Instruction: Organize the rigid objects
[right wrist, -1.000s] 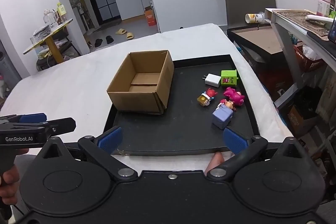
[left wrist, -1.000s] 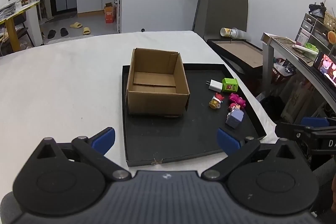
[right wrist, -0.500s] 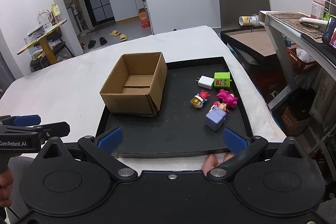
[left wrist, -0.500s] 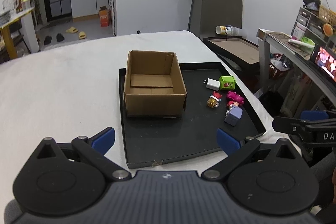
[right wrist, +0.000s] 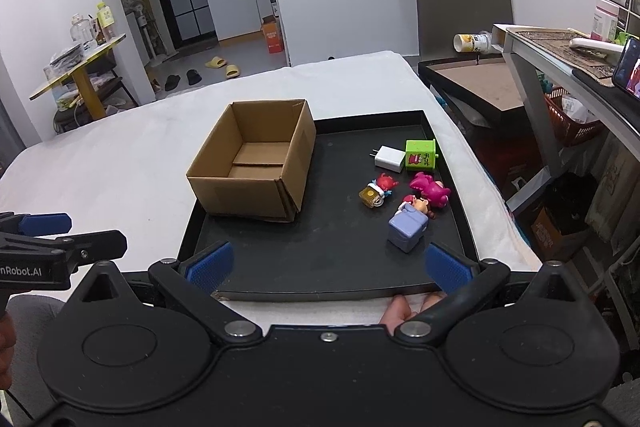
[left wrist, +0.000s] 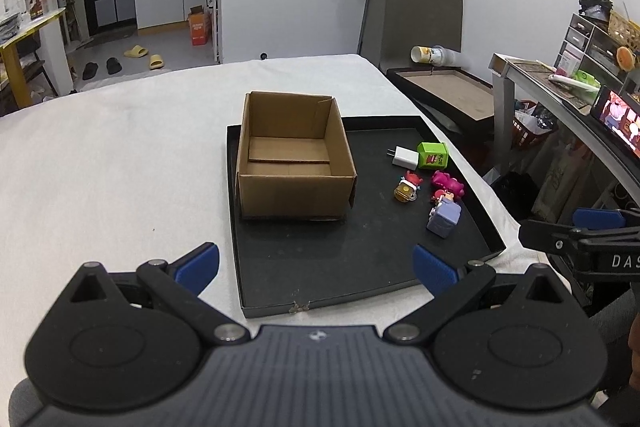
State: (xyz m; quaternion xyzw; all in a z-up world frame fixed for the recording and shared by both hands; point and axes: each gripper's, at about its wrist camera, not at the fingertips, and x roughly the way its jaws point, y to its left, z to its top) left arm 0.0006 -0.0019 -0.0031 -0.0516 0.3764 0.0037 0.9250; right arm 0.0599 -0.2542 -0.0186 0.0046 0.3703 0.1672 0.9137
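Right wrist view: your right gripper [right wrist: 327, 267] hangs wide open, nothing between its blue pads, above the near edge of the black tray [right wrist: 320, 294]. Ahead and to its left sits the cardboard box [right wrist: 256, 163], empty as far as you can see inside. Ahead and to its right lie the loose pieces: lilac block [right wrist: 407, 229] nearest, pink figure [right wrist: 430, 187], small red-and-yellow figure [right wrist: 377, 190], white charger [right wrist: 389, 158], green cube [right wrist: 421, 155]. The left gripper [left wrist: 316, 265] is open too and carries nothing, with the box straight ahead of it. Judgement: nothing is sorted yet; all five pieces remain, and the lilac block is your closest first pick.
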